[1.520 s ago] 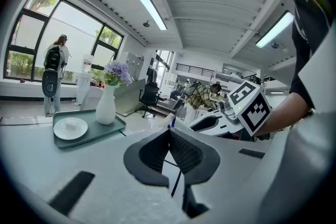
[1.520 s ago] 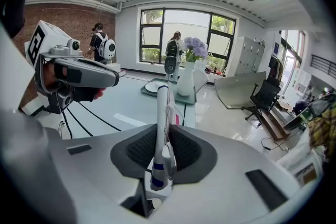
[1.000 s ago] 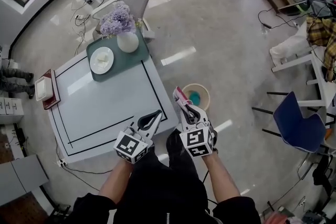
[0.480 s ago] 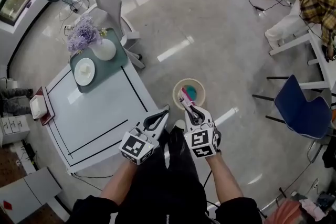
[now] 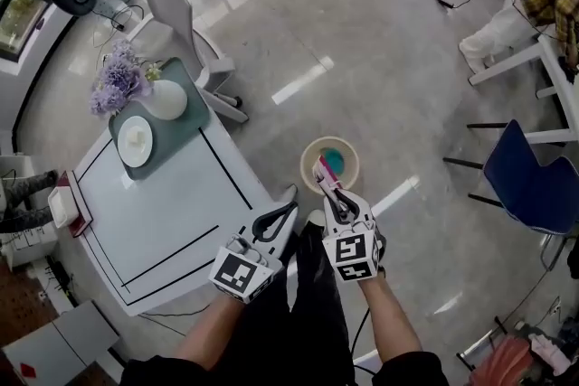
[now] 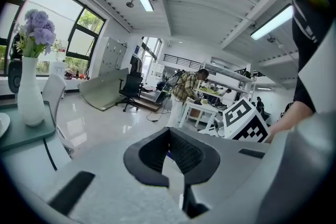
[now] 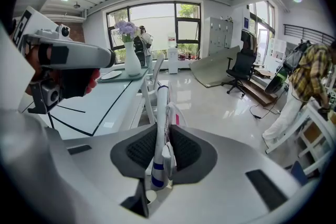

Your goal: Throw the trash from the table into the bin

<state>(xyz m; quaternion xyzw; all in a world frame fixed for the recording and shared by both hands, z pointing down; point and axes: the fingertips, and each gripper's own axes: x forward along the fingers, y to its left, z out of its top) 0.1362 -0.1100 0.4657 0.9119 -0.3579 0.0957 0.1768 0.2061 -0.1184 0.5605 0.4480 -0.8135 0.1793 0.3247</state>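
Right gripper (image 5: 331, 193) pinches the flat wrapper (image 5: 323, 171) over the bin (image 5: 308, 160) at its near rim, left gripper (image 5: 288, 196) pressed together empty beside the bin, and an early release could flutter this light wrapper outside the bin

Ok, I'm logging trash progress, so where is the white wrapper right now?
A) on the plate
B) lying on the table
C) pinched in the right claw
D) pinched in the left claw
C: the right claw is clamped on the wrapper, held out by the bin; the left claw is shut on nothing.
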